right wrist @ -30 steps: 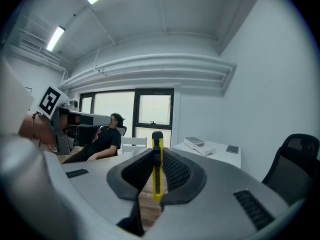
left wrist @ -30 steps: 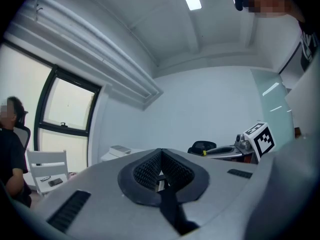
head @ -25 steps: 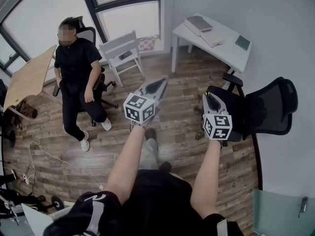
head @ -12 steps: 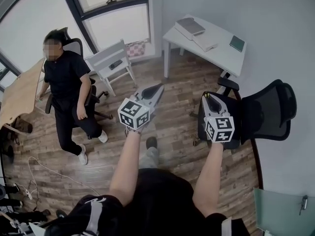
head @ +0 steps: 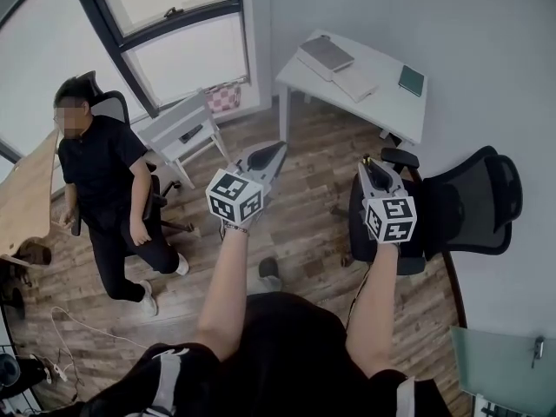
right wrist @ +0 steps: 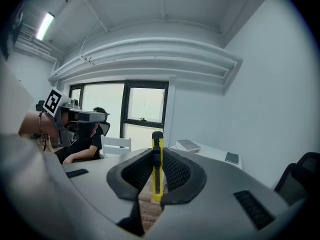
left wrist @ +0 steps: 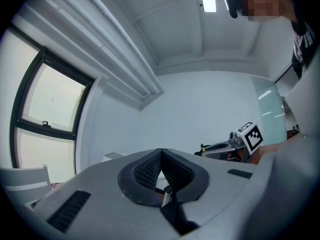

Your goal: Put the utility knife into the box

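Note:
A yellow utility knife (right wrist: 157, 170) stands upright between the pads of my right gripper (right wrist: 157, 156), which is shut on it. In the head view that gripper (head: 369, 165) is held out in the air over the wooden floor, in front of a black office chair. My left gripper (head: 265, 156) hovers beside it at the left. Its pads (left wrist: 150, 171) meet with nothing between them. A grey box (head: 326, 53) and a flat white box (head: 354, 81) lie on the white table (head: 382, 111) ahead, well beyond both grippers.
A dark notebook (head: 411, 80) lies on the table's right end. The black office chair (head: 465, 202) stands just right of my right gripper. A white chair (head: 178, 129) and a seated person (head: 100, 176) are at the left by the window. Wooden floor (head: 304, 207) lies between me and the table.
The view has shifted: the white table and the seated person have slid leftward and the table looks nearer. Both grippers keep their pose, with the knife still held in the right one.

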Demonstrator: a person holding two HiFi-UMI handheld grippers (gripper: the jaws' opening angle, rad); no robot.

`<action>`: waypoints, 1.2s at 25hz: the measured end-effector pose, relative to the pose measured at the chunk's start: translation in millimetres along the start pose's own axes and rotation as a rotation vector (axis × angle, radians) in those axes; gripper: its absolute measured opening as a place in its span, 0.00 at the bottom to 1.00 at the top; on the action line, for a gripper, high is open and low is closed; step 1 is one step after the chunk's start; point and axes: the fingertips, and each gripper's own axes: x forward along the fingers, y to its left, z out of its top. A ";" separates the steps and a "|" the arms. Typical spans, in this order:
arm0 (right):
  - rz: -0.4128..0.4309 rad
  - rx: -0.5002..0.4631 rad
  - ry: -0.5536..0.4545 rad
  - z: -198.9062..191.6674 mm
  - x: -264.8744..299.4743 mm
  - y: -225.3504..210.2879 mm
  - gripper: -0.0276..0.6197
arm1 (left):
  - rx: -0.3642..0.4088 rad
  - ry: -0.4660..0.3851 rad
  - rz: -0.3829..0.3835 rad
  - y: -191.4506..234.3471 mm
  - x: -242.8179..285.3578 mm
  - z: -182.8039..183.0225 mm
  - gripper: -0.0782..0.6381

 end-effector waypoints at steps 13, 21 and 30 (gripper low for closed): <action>-0.062 0.032 0.051 -3.7 67.3 -13.7 0.15 | -0.032 0.020 -0.064 65.2 47.8 -7.1 0.15; -0.075 0.055 0.053 -20.7 119.6 -56.5 0.15 | -0.031 0.037 -0.083 96.2 111.1 -21.2 0.14; -0.051 0.069 0.055 -18.8 211.9 -148.4 0.15 | -0.009 0.058 -0.071 144.6 223.5 -19.4 0.14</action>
